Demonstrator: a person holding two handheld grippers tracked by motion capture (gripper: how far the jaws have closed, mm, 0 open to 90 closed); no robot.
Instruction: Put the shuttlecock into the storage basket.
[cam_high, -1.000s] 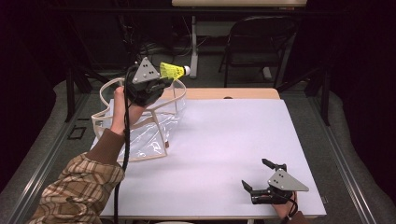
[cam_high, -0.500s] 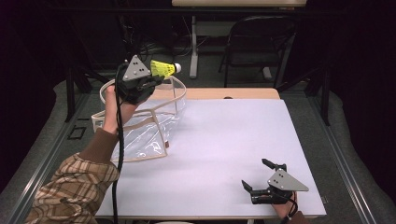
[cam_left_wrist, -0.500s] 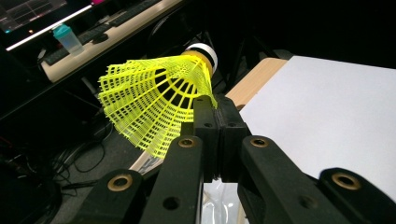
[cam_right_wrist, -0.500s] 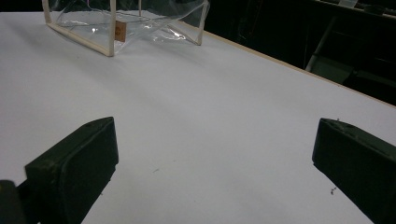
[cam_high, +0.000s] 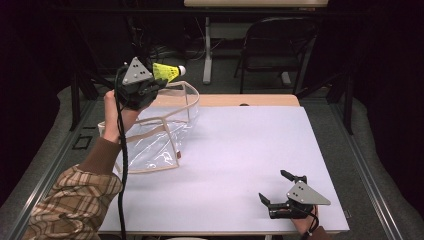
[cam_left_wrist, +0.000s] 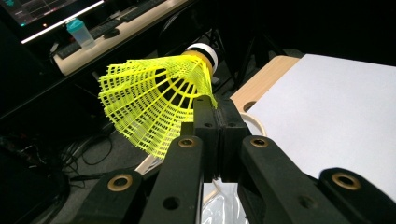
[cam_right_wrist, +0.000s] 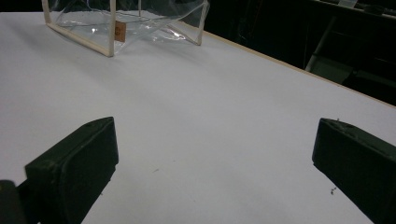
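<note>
Up in the high view, the left gripper (cam_high: 150, 86) is hanging above the far left corner of the table (cam_high: 240, 150), jaws pinched together on the skirt of a yellow shuttlecock (cam_high: 167, 72) — so the pickup part is looking done to me. Right below it the clear bag (cam_high: 155, 132) is sitting slumped on the white tabletop, mouth gaping upward. My guess is the birdie is going in there, and that drop is what's left. The right gripper (cam_high: 277, 192) is resting low at the near right edge, jaws spread wide with nothing between them, well apart from everything.

Over in the left gripper view, the two black pads are squeezing the plastic skirt near its narrow end. The shuttlecock (cam_left_wrist: 156, 100) is a stiff neon mesh cone flaring out to the left, with a rounded cork tip and a white band pointing away.

Switching to the right gripper view, the open jaws are framing bare matte table (cam_right_wrist: 210, 116). The bag (cam_right_wrist: 126, 23) is showing at the far edge — glossy, crinkly see-through film with pale cream trim along its seams and a small tan tag.
</note>
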